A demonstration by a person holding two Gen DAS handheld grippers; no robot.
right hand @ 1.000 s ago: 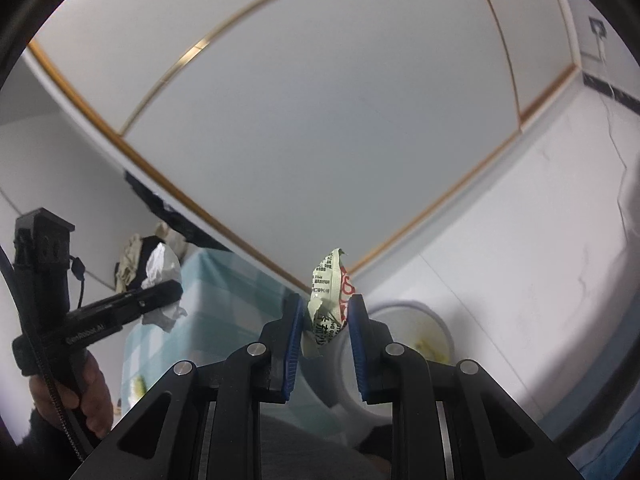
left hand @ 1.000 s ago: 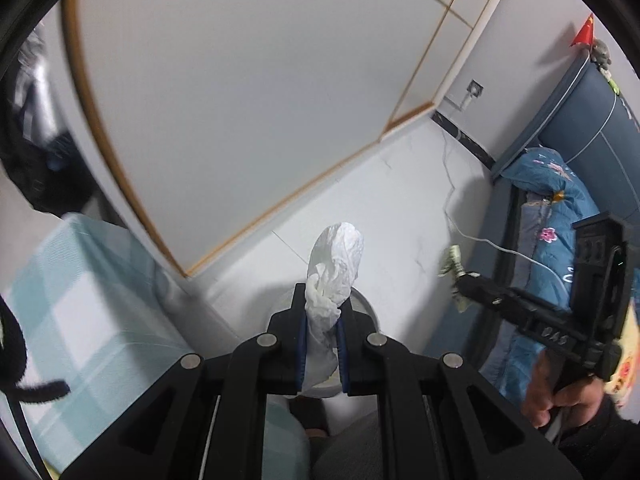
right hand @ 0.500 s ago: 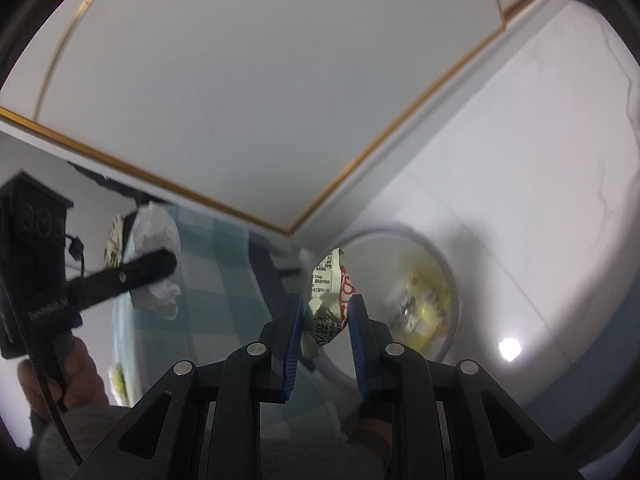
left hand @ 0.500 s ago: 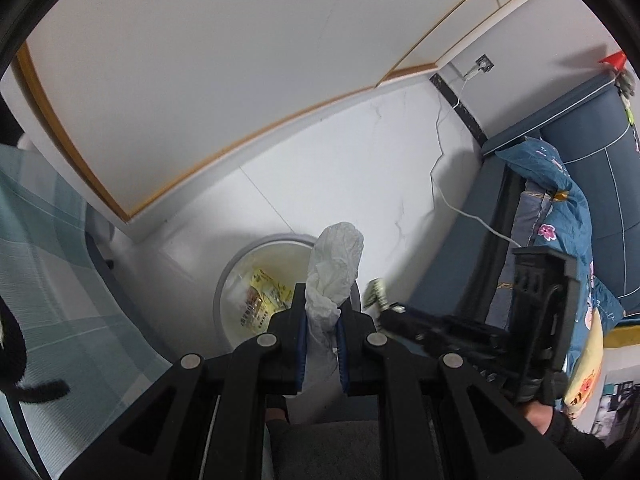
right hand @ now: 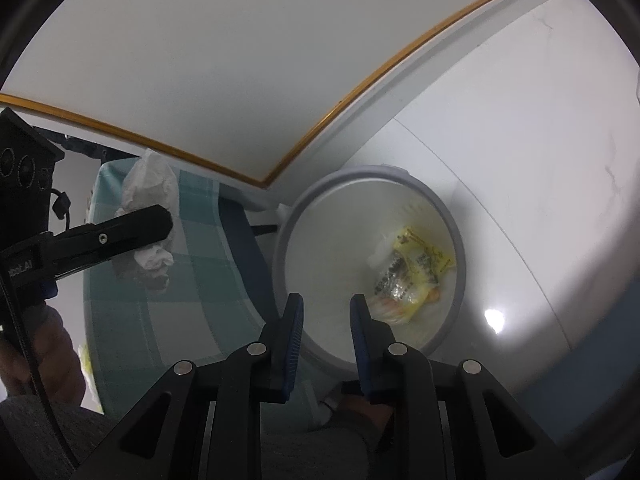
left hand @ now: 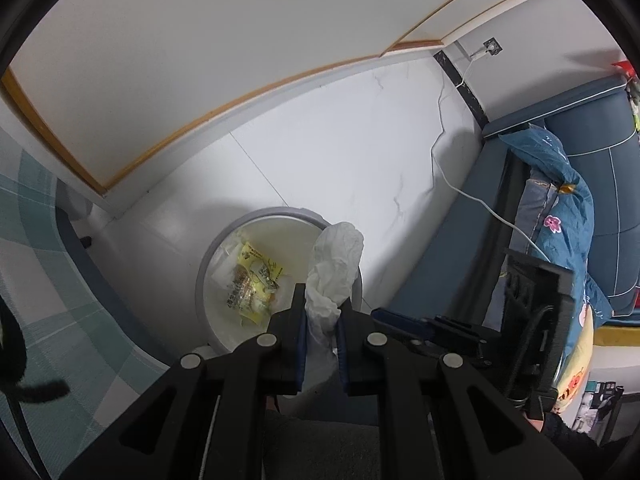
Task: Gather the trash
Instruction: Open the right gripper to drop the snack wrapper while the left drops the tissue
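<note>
My left gripper [left hand: 322, 312] is shut on a crumpled white tissue [left hand: 334, 264] and holds it above the near rim of a round grey bin [left hand: 256, 216]. The tissue also shows in the right wrist view [right hand: 150, 184], held over the checked cloth. My right gripper [right hand: 326, 312] is open and empty, above the bin [right hand: 320, 192]. Yellow wrappers [right hand: 416, 268] lie at the bin's bottom; they also show in the left wrist view [left hand: 252, 280]. The right gripper [left hand: 404, 320] sits just right of the left one.
A teal checked tablecloth [left hand: 36, 260] hangs at the left of the bin. A blue sofa [left hand: 580, 208] with a floral cushion stands at the right, with a white cable [left hand: 472, 196] on the white floor. A white wall panel with a wooden trim is behind.
Both grippers have tilted down over the bin. My right gripper has opened and the printed wrapper it held is gone from its jaws. The left still holds the tissue.
</note>
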